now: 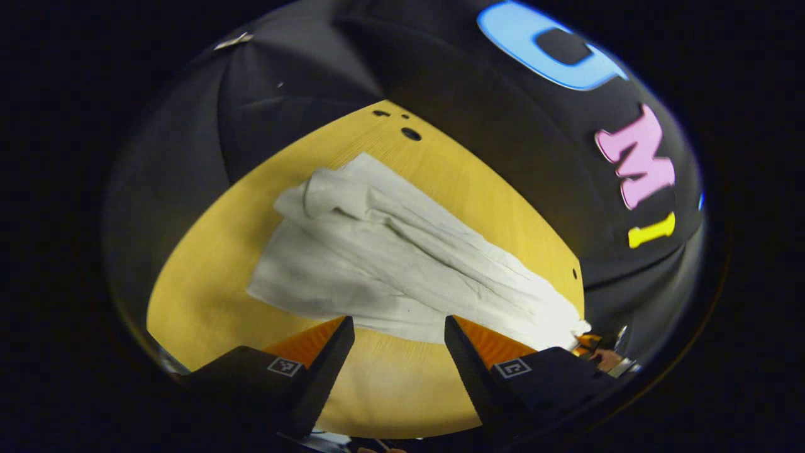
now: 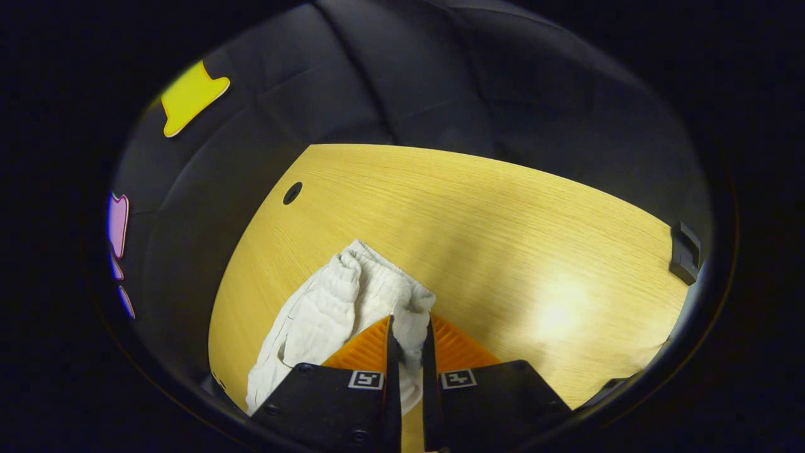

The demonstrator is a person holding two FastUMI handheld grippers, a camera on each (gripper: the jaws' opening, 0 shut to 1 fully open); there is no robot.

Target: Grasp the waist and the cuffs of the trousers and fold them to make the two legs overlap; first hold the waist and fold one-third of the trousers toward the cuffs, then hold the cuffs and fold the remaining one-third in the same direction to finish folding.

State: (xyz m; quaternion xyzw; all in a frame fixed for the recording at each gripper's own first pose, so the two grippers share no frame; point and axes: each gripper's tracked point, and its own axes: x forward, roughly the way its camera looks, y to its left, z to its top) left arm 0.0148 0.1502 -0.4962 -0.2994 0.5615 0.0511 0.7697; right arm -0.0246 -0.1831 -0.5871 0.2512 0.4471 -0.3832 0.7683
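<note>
Yellow wood-grain laminate covers the counter (image 1: pixel 207 296), which stands inside a booth walled with black cloth (image 1: pixel 302 82). Several dark round holes (image 1: pixel 410 133) pierce the counter near its far edge in the left gripper view, and a small dark clamp-like block (image 2: pixel 684 251) sits at the counter's edge in the right gripper view. Bright light glares off the bare wood to one side of the trousers in the right gripper view. Pale off-white trousers (image 1: pixel 390 251), made of a crinkled, lightly wrinkled fabric, lie spread on the counter, taking up much of its middle in the left gripper view, with bare wood all around them. One end of the trousers is bunched and rumpled toward the holes; the other end narrows toward the counter's near corner, where a second tool and part of a hand (image 1: pixel 607 358) show at the trousers' tip. The left tool (image 1: pixel 397 343) is held with its fingers wide apart, holding nothing, poised just beside the near edge of the trousers with bare counter between its fingers. The right tool (image 2: pixel 409 352) has its fingers drawn almost together, pinching a fold of the trousers' gathered, elastic-looking end (image 2: pixel 377 283), with cloth visible in the narrow gap between them and more fabric trailing off to one side of the tool.
</note>
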